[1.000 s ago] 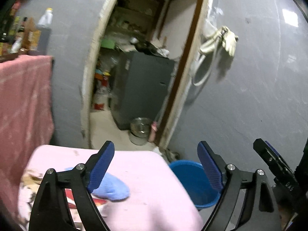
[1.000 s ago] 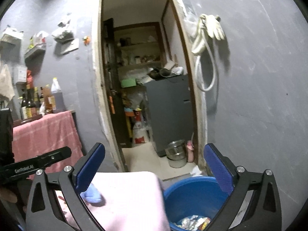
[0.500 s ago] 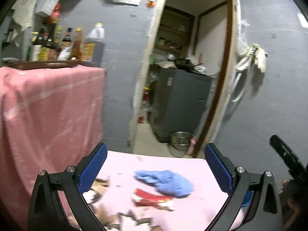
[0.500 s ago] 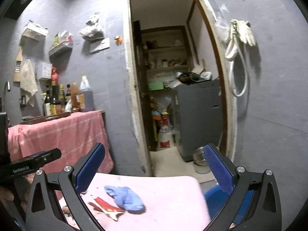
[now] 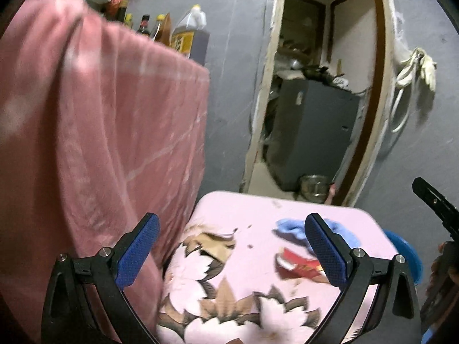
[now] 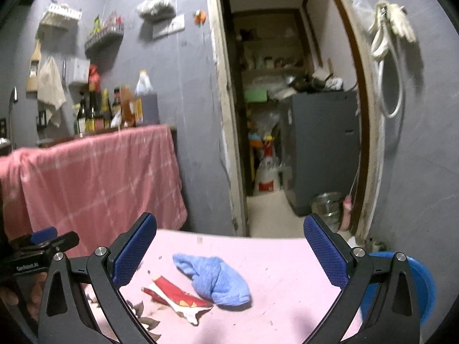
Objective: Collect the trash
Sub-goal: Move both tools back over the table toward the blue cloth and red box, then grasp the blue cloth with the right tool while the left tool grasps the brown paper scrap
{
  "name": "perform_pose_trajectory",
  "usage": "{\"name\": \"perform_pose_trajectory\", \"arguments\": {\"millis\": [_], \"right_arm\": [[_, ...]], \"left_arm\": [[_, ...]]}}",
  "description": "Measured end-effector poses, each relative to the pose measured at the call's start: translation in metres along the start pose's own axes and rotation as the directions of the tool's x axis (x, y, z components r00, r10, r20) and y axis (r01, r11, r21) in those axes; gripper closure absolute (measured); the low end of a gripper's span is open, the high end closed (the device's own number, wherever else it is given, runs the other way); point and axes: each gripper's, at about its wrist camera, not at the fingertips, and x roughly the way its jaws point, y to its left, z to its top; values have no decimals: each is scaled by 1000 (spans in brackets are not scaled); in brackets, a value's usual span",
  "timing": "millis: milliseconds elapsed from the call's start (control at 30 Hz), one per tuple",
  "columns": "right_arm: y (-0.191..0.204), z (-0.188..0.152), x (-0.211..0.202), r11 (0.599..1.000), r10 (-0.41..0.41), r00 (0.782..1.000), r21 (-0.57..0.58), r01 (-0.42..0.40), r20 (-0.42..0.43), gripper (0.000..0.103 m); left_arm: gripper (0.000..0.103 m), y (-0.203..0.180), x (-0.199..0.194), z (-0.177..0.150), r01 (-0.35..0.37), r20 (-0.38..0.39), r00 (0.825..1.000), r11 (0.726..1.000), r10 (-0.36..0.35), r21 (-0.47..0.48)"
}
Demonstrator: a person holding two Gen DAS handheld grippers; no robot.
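A red and white wrapper (image 6: 178, 296) lies on the pink flowered table (image 6: 287, 258), touching a crumpled blue cloth (image 6: 213, 279). Both also show in the left wrist view: the wrapper (image 5: 298, 265) and the cloth (image 5: 292, 229). A blue bin (image 6: 418, 283) stands off the table's right edge; it shows in the left wrist view (image 5: 407, 255) too. My left gripper (image 5: 232, 252) is open and empty above the table's left part. My right gripper (image 6: 229, 255) is open and empty above the wrapper and cloth.
A counter draped in pink cloth (image 6: 94, 172) with several bottles (image 6: 114, 109) stands to the left. An open doorway (image 6: 287, 114) behind the table shows a grey cabinet (image 6: 324, 149) and a metal pot (image 6: 327, 206). White gloves (image 6: 393, 23) hang on the grey wall.
Both grippers have swung left, away from the blue bin and over the table. The wrapper and cloth have come into fuller view. Both stay open.
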Motion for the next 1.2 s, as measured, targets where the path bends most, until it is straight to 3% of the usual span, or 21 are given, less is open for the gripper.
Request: {"name": "perform_pose_trajectory", "arguments": {"millis": [200,400,833,1000,1200], "right_arm": [[1,-16,38,1000,15,993,-3,-15,-119,0],[-3,-33,74,1000,25,970,15,-23,-243,0],[-2,-61,131,998,68,886,22,-65,-459,0],[-3,-65,142,997,72,868,22,-71,-490,0],[-4,-70,155,997,74,848,27,-71,-524,0]], "left_arm": [[4,5,32,-9,-45,-77,996,998,48,45],[4,-1,61,-19,-70,-144,986,990,88,125],[4,2,114,-25,-88,-252,960,986,122,142],[5,3,129,-26,-84,-289,949,987,122,140],[25,7,145,-29,-57,-359,928,991,96,118]]}}
